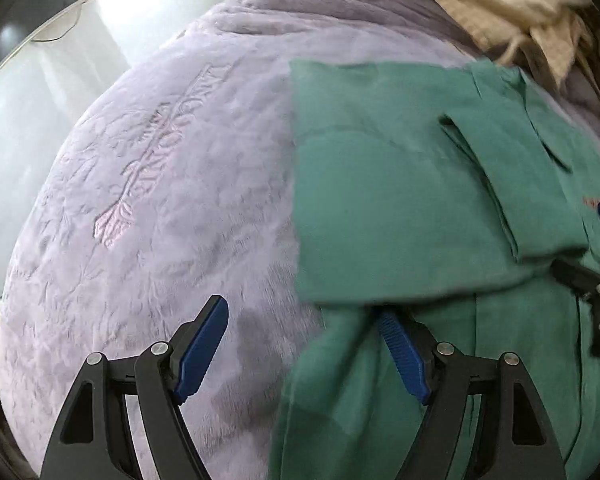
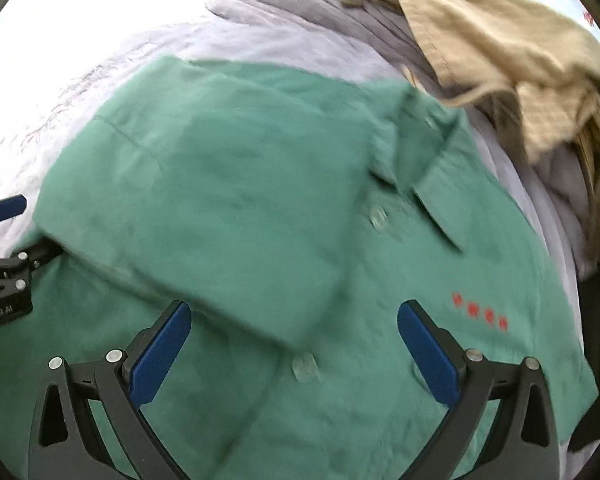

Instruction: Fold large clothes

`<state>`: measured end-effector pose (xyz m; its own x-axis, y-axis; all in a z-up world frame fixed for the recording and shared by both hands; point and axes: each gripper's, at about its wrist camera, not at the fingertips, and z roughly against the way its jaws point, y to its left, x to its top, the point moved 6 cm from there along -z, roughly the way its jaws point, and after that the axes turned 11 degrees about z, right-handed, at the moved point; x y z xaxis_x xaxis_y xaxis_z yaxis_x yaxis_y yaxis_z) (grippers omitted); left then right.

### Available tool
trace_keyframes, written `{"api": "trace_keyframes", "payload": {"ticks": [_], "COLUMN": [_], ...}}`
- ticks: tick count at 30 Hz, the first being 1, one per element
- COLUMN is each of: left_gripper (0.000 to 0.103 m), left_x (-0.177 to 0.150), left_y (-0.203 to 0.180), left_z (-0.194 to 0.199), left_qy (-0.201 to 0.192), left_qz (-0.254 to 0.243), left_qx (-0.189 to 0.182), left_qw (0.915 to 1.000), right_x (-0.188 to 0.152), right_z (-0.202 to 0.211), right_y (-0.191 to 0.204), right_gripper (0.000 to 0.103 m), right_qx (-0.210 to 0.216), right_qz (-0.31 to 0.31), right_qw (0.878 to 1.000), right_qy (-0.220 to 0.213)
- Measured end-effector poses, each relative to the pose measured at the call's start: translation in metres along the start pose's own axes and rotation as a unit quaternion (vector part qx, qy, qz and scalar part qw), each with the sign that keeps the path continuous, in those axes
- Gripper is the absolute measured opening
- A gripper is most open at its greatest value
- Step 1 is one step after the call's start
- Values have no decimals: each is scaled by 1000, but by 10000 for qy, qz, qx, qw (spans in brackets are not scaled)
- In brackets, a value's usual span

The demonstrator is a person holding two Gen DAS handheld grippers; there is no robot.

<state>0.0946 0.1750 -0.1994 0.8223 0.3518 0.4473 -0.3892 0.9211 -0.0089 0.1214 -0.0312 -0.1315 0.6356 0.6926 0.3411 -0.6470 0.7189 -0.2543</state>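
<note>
Both grippers (image 1: 304, 344) (image 2: 294, 354) hanging spread, empty, over shirt (image 2: 260, 184); sleeve lying folded in — next, pinching near hem evenly w/ both.

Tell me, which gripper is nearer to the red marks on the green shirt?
Right. The right gripper hangs open just beside the red marks; the left gripper, also open, is at the green shirt's opposite edge.

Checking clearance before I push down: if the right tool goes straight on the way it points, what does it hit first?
Most likely the green shirt, on its folded-over sleeve near the button placket; the open right tool has nothing else ahead, though depth is unclear.
</note>
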Motion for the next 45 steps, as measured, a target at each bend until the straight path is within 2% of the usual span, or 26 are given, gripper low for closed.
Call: {"api": "trace_keyframes", "payload": {"ticks": [2,4,5,6,8,10,13,17,19,20,22,23,24,27,29,32,33,35,36,37,38,40,41,43,44,45], "left_gripper": [78,78,78,78,79,83,86,86,86,86,86,86,86,86,86,86,86,86,86,86,86,86,86,86,86,86], "left_x": [8,13,15,18,19,20,23,24,25,24,24,24,23,21,19,15,13,11,10,9,8,7,7,7,6,8], "left_y": [0,2,5,8,12,18,22,33,41,44,49,50,49,48,49,52,53,56,59,62,65,70,71,70,70,68], "left_z": [-2,-4,-4,-4,-5,-5,-2,-1,-1,-1,-3,-5,-6,-9,-12,-16,-17,-22,-24,-26,-28,-31,-32,-35,-35,-37], "left_qy": [-29,-19,-31,-42,-31,-27,-179,-153,-138,-109,6,41,60,48,104,198,219,262,284,298,313,336,339,338,327,320], "left_qz": [129,309,358,392,441,476,347,201,136,127,173,193,194,195,273,324,317,314,364,428,508,634,658,646,624,597], "left_qx": [-22,-86,-108,-111,-147,-191,16,124,238,188,137,155,193,340,355,370,398,494,533,552,564,576,580,619,644,662], "left_qw": [9999,9995,9993,9992,9989,9987,9992,9996,9995,9997,9998,9997,9996,9992,9989,9986,9985,9979,9975,9971,9966,9958,9956,9954,9954,9955], "right_x": [14,18,20,17,7,-23,-68,-96,-100,-99,-87,-77,-59,-16,3,19,22,24,25,21,15,-31,-52,-100,-112,-120], "right_z": [-4,-4,-8,-7,-12,-18,-34,-39,-38,-36,-31,-30,-26,-13,-7,-2,1,2,2,5,4,-9,-22,-56,-63,-69], "right_y": [0,-4,-9,-17,-42,-79,-105,-100,-102,-102,-100,-101,-96,-73,-55,-24,-17,-17,-28,-50,-71,-113,-125,-130,-127,-124], "right_gripper": [102,93,68,31,22,23,23,42,50,58,61,61,61,61,61,59,35,2,2,2,2,4,6,9,10,10], "right_qx": [63,86,128,199,172,673,1738,2569,2679,2657,2304,2039,1573,362,-123,-717,-805,-318,-70,352,736,1782,2262,3175,3292,3359], "right_qz": [-79,-249,-386,-618,-1350,-2671,-4309,-5247,-5442,-5425,-4979,-4607,-3866,-1904,-889,452,716,483,25,-946,-1808,-4180,-5085,-6601,-6850,-6888], "right_qw": [9999,9995,9990,9977,9906,9612,8854,8109,7938,7956,8352,8633,9085,9809,9955,9947,9920,9952,9963,9899,9747,8826,8216,6694,6392,6338], "right_qy": [-93,-144,-165,-208,-97,-124,-147,-337,-435,-458,-386,-302,-198,-187,-317,-575,-663,-790,-853,-998,-1092,-1204,-1233,-1238,-1173,-1052]}}
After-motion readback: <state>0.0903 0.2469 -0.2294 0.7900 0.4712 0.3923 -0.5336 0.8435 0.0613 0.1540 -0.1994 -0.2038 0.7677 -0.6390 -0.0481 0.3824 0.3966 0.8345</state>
